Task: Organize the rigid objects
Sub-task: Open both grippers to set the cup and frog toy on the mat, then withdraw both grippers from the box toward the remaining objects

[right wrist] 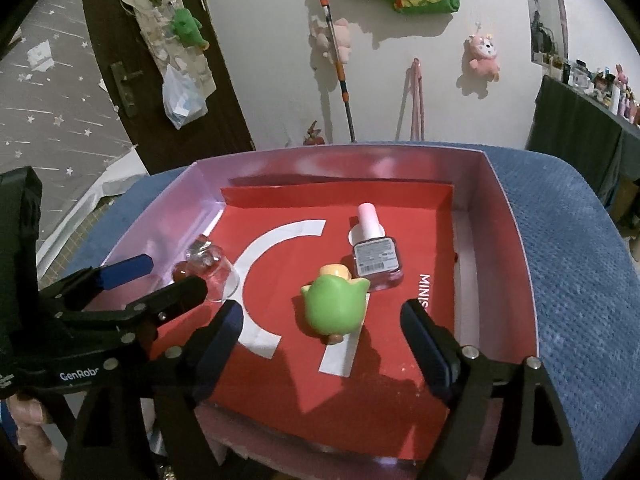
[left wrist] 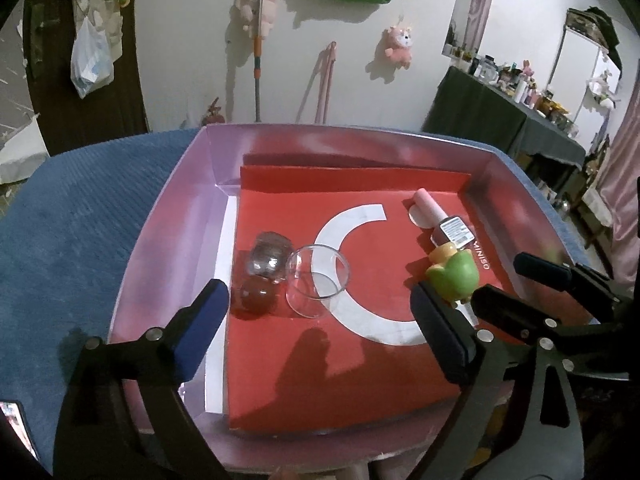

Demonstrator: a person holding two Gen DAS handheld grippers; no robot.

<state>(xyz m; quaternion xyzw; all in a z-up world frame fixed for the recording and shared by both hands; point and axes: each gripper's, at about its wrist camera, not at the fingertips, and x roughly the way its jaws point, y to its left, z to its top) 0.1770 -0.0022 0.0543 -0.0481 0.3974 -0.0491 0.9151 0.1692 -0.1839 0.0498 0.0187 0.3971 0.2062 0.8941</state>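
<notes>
A pink-walled box [left wrist: 168, 216] [right wrist: 508, 216] with a red Miniso liner sits on a blue cloth. Inside on the left lie a clear glass cup [left wrist: 318, 286] [right wrist: 222, 276] on its side, a clear faceted piece [left wrist: 270, 256] [right wrist: 202, 252] and a dark red ball [left wrist: 256, 294] [right wrist: 180, 270]. On the right lie a green toy figure [left wrist: 454, 274] [right wrist: 335, 306] and a pink nail-polish bottle [left wrist: 444, 226] [right wrist: 374, 250]. My left gripper [left wrist: 320, 320] is open and empty over the cup. My right gripper [right wrist: 322, 336] is open and empty, its jaws either side of the green toy.
The blue cloth [left wrist: 72, 216] [right wrist: 580, 264] surrounds the box. The right gripper shows in the left wrist view [left wrist: 560, 292]; the left gripper shows in the right wrist view [right wrist: 132, 280]. A dark-draped table with bottles [left wrist: 512, 108] stands far right by the wall.
</notes>
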